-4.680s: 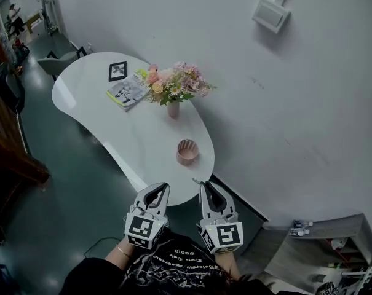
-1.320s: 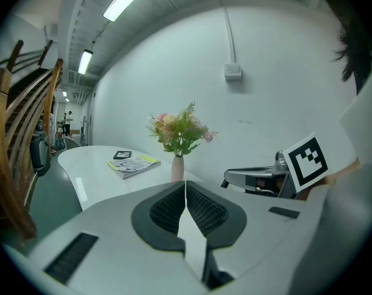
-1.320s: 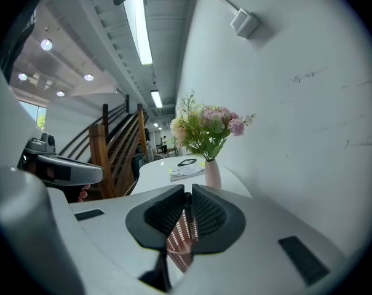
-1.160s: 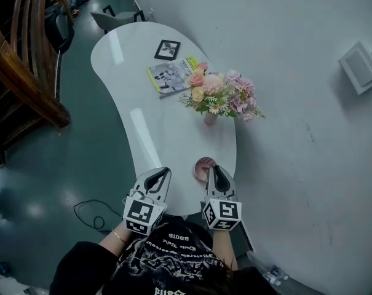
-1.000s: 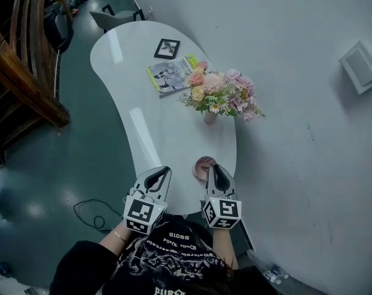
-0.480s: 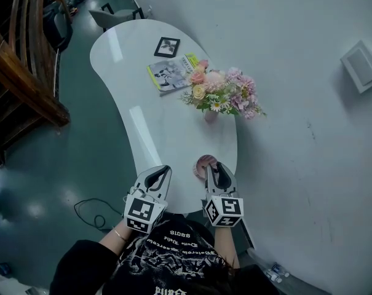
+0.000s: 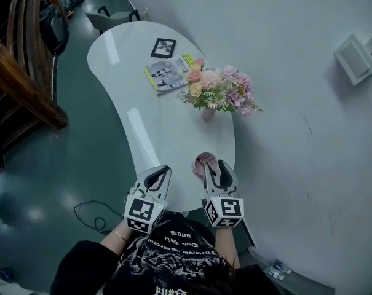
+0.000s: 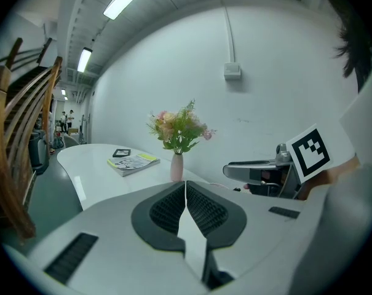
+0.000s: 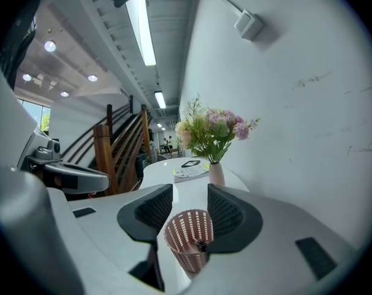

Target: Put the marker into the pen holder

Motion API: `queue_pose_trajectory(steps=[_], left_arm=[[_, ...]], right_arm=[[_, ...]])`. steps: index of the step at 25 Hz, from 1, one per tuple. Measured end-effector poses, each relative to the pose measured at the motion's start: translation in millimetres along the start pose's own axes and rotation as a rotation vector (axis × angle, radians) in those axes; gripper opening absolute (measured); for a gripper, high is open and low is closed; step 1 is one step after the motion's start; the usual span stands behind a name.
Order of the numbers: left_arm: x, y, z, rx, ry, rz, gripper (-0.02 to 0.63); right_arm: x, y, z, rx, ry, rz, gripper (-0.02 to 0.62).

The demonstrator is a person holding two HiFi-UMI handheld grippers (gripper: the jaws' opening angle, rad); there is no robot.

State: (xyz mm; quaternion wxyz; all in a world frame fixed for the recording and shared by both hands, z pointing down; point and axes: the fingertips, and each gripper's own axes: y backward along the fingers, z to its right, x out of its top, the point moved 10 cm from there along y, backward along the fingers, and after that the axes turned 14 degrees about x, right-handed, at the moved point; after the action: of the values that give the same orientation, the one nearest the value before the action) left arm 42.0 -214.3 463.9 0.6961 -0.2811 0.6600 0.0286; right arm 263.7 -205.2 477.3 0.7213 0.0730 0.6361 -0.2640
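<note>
Right gripper (image 9: 190, 195) jaws are opening just above the holder (image 9: 184, 231), nothing pinched between them. A dark marker (image 9: 201, 246) end shows inside the holder, so the drop looks done. Left gripper (image 8: 186, 188), left of the holder, is closed and empty. Only the pull-back seems left.

L claw (image 8: 186, 188) jaws together.

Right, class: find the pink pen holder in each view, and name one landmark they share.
Head view: pen holder, lower centre, at the table's near end.
Left gripper view: cannot be made out.
Right gripper view: bottom centre, between the right gripper's opening jaws.
Shared landmark: the flower vase.
</note>
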Motion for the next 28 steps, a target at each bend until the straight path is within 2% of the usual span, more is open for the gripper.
queue_pose_trajectory(steps=[12, 18, 24, 28], left_arm=[[8.6, 5.4, 10.4, -0.047, 0.016, 0.043, 0.026], [12.4, 6.6, 14.4, -0.072, 0.02, 0.06, 0.026], [15.0, 5.0, 15.8, -0.095, 0.021, 0.07, 0.026], [14.9, 5.5, 16.6, -0.111, 0.021, 0.073, 0.026]], right_arm=[[31.7, 33.9, -23.5, -0.042, 0.039, 0.081, 0.198], [27.9, 49.5, -28.6, -0.078, -0.003, 0.101, 0.198], [17.8, 54.7, -35.9, -0.113, -0.012, 0.07, 0.198], [13.1, 54.5, -40.3, -0.128, 0.015, 0.042, 0.142]])
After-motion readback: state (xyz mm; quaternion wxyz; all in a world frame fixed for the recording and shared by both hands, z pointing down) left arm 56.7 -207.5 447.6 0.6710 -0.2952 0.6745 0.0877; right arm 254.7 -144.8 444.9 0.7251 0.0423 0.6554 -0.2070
